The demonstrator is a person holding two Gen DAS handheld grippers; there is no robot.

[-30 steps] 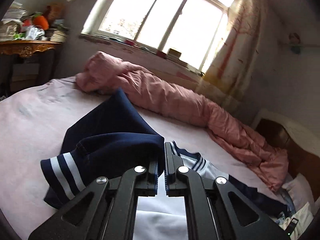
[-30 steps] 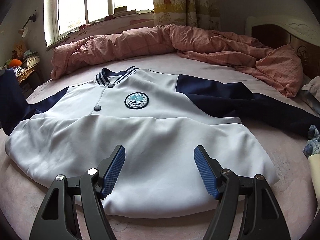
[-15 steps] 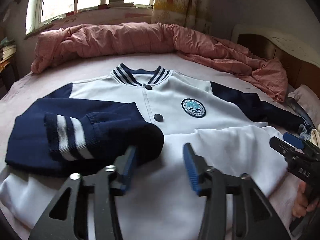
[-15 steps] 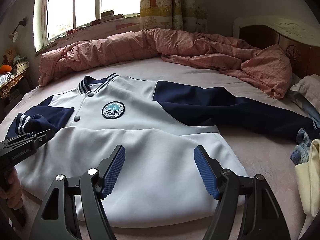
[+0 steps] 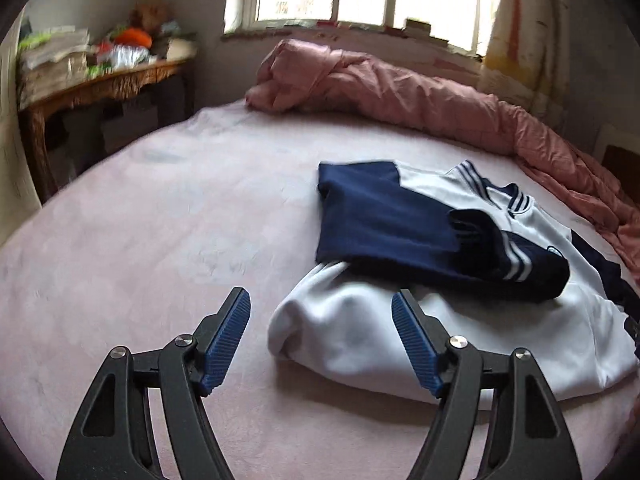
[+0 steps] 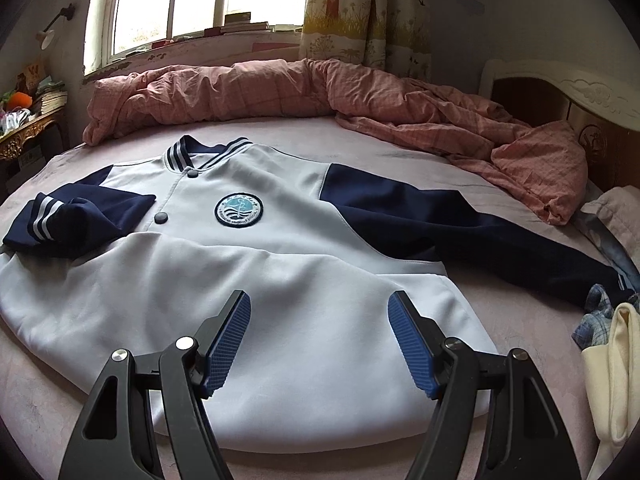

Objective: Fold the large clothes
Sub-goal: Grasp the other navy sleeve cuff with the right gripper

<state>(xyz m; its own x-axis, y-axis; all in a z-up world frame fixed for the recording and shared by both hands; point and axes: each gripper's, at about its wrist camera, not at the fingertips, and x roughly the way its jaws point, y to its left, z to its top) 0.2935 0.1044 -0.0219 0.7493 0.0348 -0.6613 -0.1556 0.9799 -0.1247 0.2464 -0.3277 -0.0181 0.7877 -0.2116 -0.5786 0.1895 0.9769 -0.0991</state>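
Observation:
A white jacket (image 6: 280,280) with navy sleeves and a round chest badge lies flat, front up, on the pink bed (image 6: 360,148). One navy sleeve (image 6: 80,216) with a striped cuff is folded in over the chest; it also shows in the left wrist view (image 5: 420,236). The other navy sleeve (image 6: 480,236) stretches out to the right. My left gripper (image 5: 320,336) is open and empty, just off the jacket's white hem corner (image 5: 320,320). My right gripper (image 6: 320,336) is open and empty above the hem.
A rumpled pink quilt (image 6: 360,96) runs along the bed's far side under the window. A wooden side table (image 5: 100,84) with clutter stands at the left. A headboard (image 6: 560,96) and loose clothes (image 6: 608,352) lie at the right.
My left gripper let go of the navy sleeve, which now lies folded on the chest, and it drew back to the hem corner. My right gripper stayed open and shifted slightly.

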